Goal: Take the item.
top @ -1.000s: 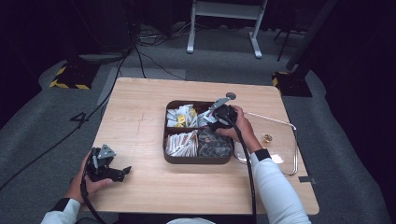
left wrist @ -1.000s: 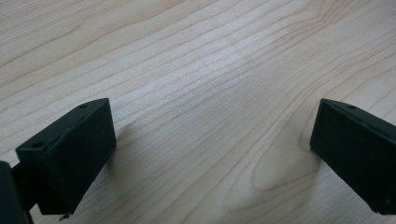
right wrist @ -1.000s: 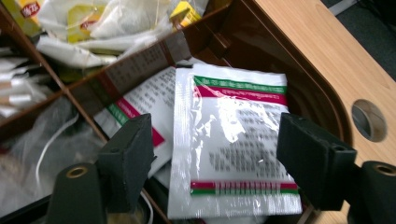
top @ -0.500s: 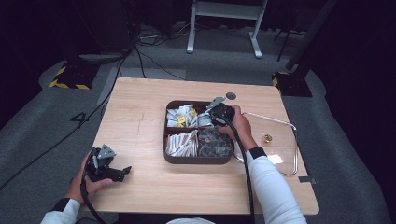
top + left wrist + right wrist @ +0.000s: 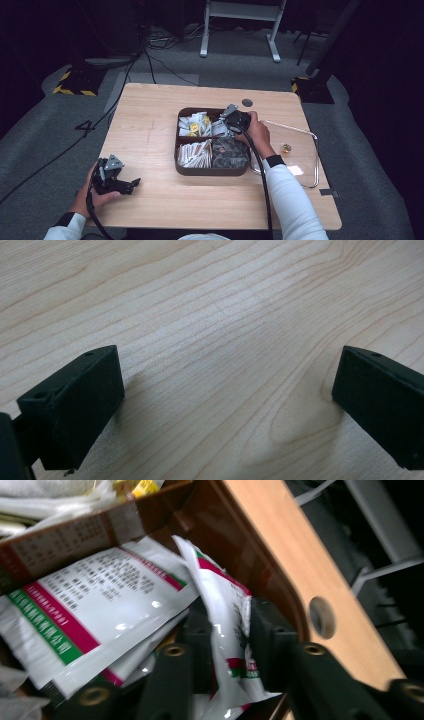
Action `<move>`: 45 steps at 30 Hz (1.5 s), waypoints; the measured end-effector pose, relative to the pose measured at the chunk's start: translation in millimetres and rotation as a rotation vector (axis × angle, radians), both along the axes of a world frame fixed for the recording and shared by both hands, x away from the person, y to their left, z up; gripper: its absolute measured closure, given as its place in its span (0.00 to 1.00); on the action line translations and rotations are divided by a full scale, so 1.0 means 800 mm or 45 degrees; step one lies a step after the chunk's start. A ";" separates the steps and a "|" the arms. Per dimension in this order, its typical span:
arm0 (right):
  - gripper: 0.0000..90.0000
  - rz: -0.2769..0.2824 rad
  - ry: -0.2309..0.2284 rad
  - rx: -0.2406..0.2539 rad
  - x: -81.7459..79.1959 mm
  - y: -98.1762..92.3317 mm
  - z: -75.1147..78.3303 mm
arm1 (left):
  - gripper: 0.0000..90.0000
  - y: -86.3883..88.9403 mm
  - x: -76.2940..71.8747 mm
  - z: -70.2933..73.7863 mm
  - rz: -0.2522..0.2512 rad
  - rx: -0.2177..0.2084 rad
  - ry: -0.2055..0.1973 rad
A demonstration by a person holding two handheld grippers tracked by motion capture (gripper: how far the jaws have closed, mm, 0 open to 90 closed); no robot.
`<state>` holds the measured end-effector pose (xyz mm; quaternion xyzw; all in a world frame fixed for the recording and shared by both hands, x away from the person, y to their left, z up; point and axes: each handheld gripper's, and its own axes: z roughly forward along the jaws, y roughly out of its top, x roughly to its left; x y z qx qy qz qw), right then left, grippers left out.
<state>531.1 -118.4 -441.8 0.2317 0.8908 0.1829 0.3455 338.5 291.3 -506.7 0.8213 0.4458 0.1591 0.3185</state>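
My right gripper [image 5: 231, 125] reaches into the back right compartment of a dark brown tray [image 5: 210, 171]. Its jaws have just been closing. In the right gripper view they [image 5: 232, 645] pinch a white sachet [image 5: 222, 595] with red and green stripes, which stands on edge between the pads. More white sachets with printed text [image 5: 100, 605] lie beside it. My left gripper [image 5: 131, 184] rests near the table's front left corner. Its jaws [image 5: 227, 410] stand wide open over bare wood with nothing between them.
The tray's other compartments hold white and yellow sachets [image 5: 192, 124], brown sticks [image 5: 192, 152] and dark packets [image 5: 230, 152]. A clear lid with a wire frame [image 5: 305, 150] lies right of the tray. A round cable hole [image 5: 247, 102] sits at the table's back edge.
Both hands stay where they were. The right gripper sits slightly lower in the tray's back right compartment.
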 end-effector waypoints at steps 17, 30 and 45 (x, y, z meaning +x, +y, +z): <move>0.99 0.076 -0.054 0.155 -0.019 -0.020 0.035 | 0.01 0.000 0.000 0.000 0.000 -0.002 0.002; 1.00 0.147 -0.031 0.364 -0.047 -0.043 0.056 | 0.01 0.000 0.000 0.000 0.001 -0.001 0.004; 1.00 0.219 -0.018 0.549 -0.083 -0.073 0.065 | 0.01 0.000 0.000 0.000 0.003 -0.002 0.002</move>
